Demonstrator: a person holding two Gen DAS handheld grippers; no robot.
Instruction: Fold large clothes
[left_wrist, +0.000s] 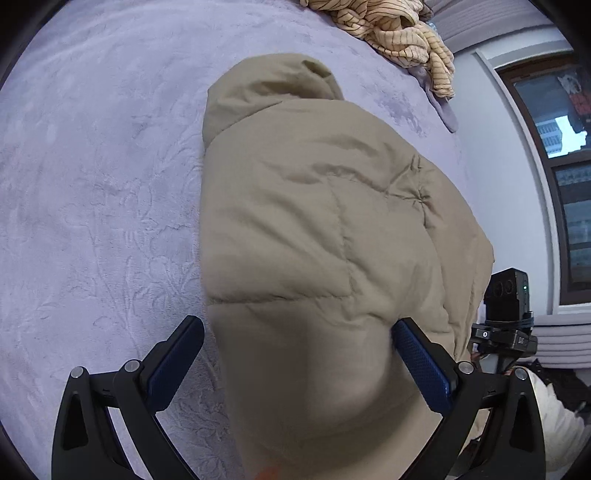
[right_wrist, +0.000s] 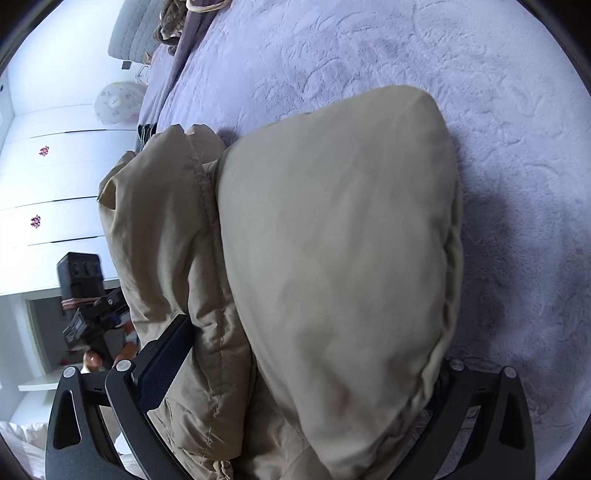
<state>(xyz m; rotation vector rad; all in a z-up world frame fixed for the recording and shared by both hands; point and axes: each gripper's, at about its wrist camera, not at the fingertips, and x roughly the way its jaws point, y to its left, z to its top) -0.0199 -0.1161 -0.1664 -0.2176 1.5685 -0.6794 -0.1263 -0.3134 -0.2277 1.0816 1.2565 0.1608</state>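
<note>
A: Now, item one — the padded beige coat (left_wrist: 317, 229)?
B: Lying folded lengthwise on the lavender bed cover (left_wrist: 96, 192), hood away from us, so both hems face the person for the next fold.
A: Left gripper (left_wrist: 295, 354)?
B: Jaws spread, coat bulging between, not pinched.
A: Right gripper (right_wrist: 306, 376)?
B: Wide too — fabric drapes over it, likely just set down.
A: Striped garment (left_wrist: 402, 33)?
B: Heaped at the far edge, apart.

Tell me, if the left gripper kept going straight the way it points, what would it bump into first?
Most likely the tan puffy jacket. The left gripper has its jaws wide open with the jacket's near end bulging between them, so it would push into that soft fabric, with the purple bedspread beneath. Exact depth is hard to judge.
</note>
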